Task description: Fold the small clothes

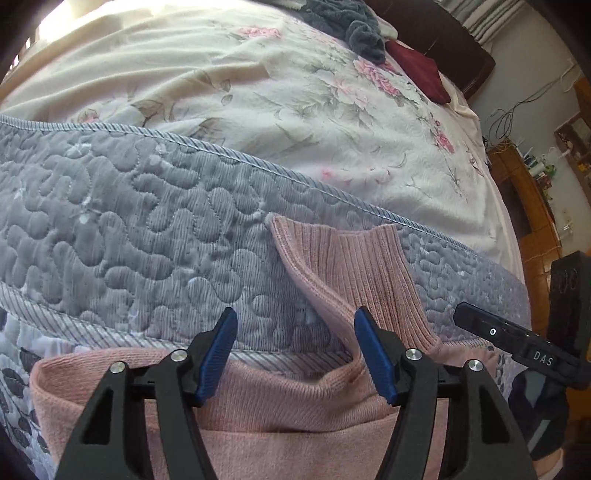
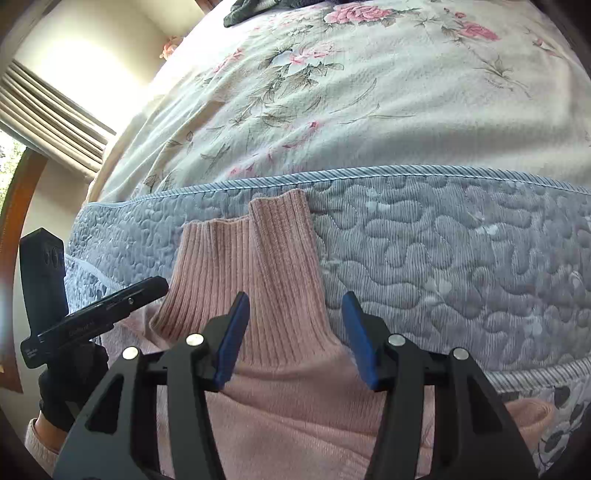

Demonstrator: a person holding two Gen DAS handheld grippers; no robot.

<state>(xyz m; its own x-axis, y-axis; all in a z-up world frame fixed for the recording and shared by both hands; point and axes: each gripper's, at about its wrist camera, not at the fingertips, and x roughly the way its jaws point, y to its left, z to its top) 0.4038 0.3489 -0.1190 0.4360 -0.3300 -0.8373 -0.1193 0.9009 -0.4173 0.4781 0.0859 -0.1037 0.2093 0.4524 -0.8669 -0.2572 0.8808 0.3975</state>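
Left wrist view shows my left gripper (image 1: 295, 354) with its blue pads spread apart and nothing between them, hovering over the pink knit garment (image 1: 288, 435) that lies on the grey quilted pad (image 1: 129, 221) on the bed, whose floral sheet (image 1: 258, 92) stretches beyond. Right wrist view shows my right gripper (image 2: 291, 339) likewise wide apart and empty, poised over the garment's ribbed turtleneck collar (image 2: 266, 266), which points away from me. I judge the folding is at an early step: the body looks partly laid flat, one edge near the left gripper turned over, and neither gripper has taken hold. Next, I think each gripper must come down on a shoulder or side edge, close on a thin layer of knit without catching the quilt, then carry it across evenly. Count: one pink garment, one collar, two grippers, one quilted pad, one floral sheet; a grey cloth (image 1: 343, 22) and a dark red one (image 1: 421, 70) lie far up the bed.
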